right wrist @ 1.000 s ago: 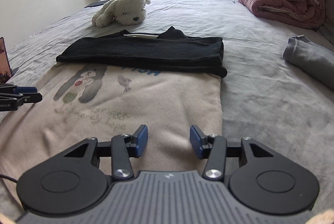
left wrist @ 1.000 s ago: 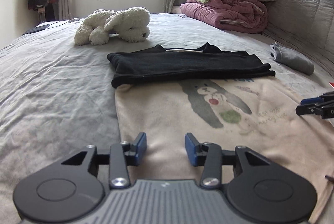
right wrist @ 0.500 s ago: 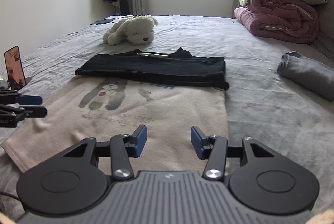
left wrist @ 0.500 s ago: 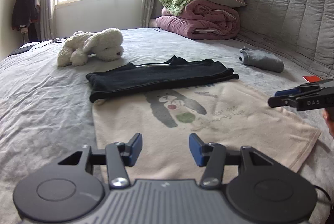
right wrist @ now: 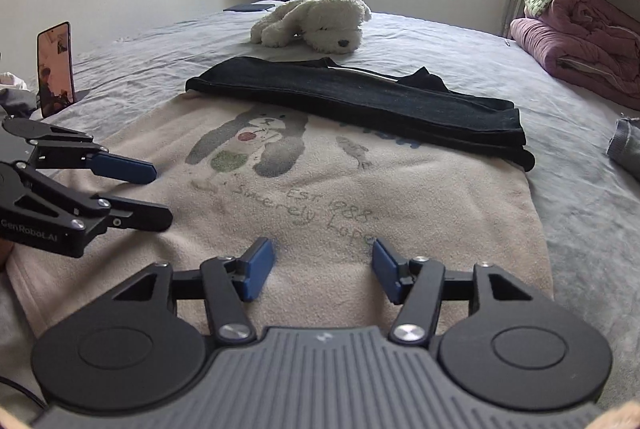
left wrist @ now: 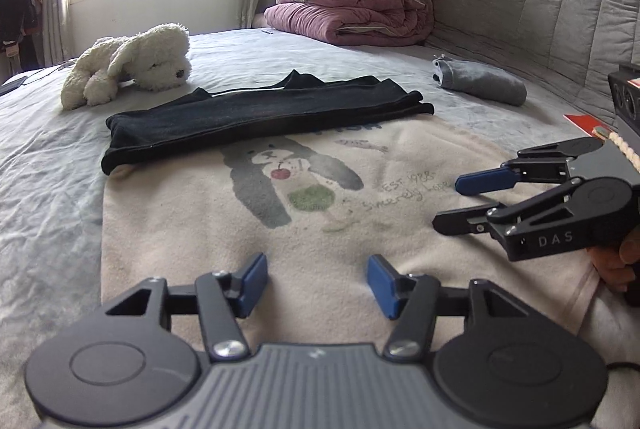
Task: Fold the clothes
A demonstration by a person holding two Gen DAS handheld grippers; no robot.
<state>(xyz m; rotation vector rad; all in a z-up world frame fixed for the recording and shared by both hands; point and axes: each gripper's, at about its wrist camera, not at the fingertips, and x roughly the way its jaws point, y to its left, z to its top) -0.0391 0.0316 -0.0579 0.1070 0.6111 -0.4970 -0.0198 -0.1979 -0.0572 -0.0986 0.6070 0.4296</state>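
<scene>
A cream garment [left wrist: 240, 229] [right wrist: 400, 197] with a grey animal print lies flat on the grey bed. Across its far end rests a folded black garment [left wrist: 260, 113] [right wrist: 360, 97]. My left gripper [left wrist: 316, 281] hovers open over the cream garment's near edge, holding nothing; it also shows at the left of the right wrist view [right wrist: 154, 191]. My right gripper [right wrist: 323, 271] stands open above the same near edge, further right, and appears at the right of the left wrist view [left wrist: 446, 203], held by a hand. Neither gripper touches the cloth that I can see.
A white plush dog [left wrist: 132, 63] [right wrist: 316, 19] lies behind the black garment. Stacked quilts and pillows [left wrist: 356, 1] [right wrist: 580, 29] sit by the padded headboard [left wrist: 540, 5]. A rolled grey garment [left wrist: 480, 83] lies at the right, a propped phone [right wrist: 56, 67] at the left.
Both grippers have drawn back toward the cream garment's near edge and closer to each other; each now shows large in the other's view. Both stayed open.
</scene>
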